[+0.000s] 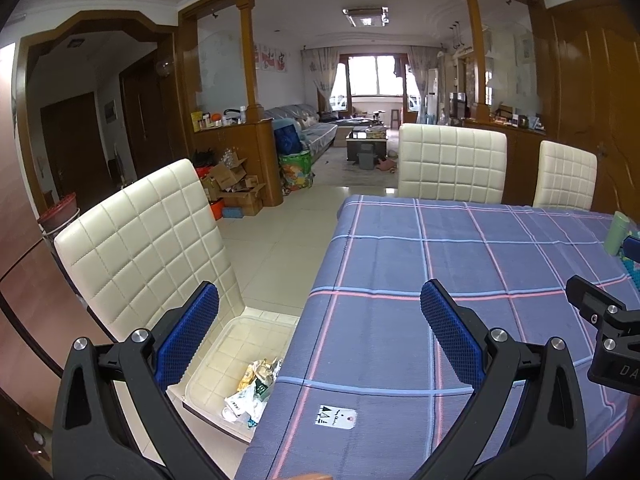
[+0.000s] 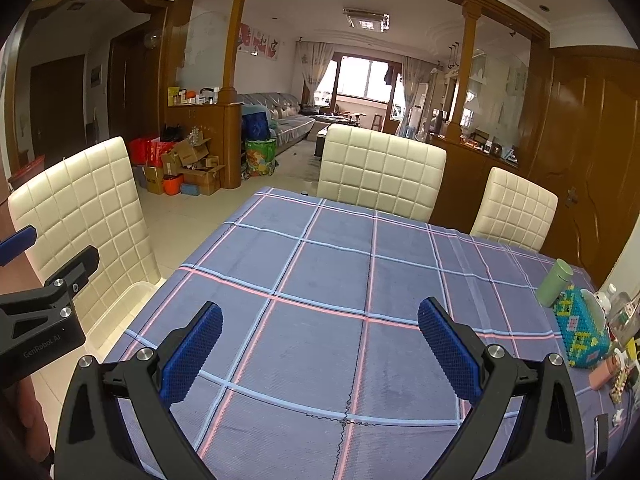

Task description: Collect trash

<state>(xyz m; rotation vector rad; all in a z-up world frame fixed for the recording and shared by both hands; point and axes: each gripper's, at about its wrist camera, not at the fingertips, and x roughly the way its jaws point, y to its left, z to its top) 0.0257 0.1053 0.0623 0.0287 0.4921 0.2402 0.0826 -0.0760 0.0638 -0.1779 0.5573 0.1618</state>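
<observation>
A clear plastic bin (image 1: 240, 330) rests on the seat of a cream chair (image 1: 140, 248) at the table's left side, holding crumpled wrappers and paper trash (image 1: 254, 390). My left gripper (image 1: 320, 332) is open over the table's left edge, with nothing between its blue pads (image 1: 188, 340). My right gripper (image 2: 320, 344) is open above the purple plaid tablecloth (image 2: 340, 280), also holding nothing. A small white tag (image 1: 337, 417) lies on the cloth near the left gripper. The bin's rim (image 2: 120, 308) shows in the right wrist view.
A green cup (image 2: 554, 284), a beaded blue box (image 2: 580, 328), a pink tube (image 2: 606, 374) and small items crowd the table's right edge. Two more cream chairs (image 2: 380, 172) stand at the far side. Cardboard boxes (image 2: 188, 168) sit on the floor beyond.
</observation>
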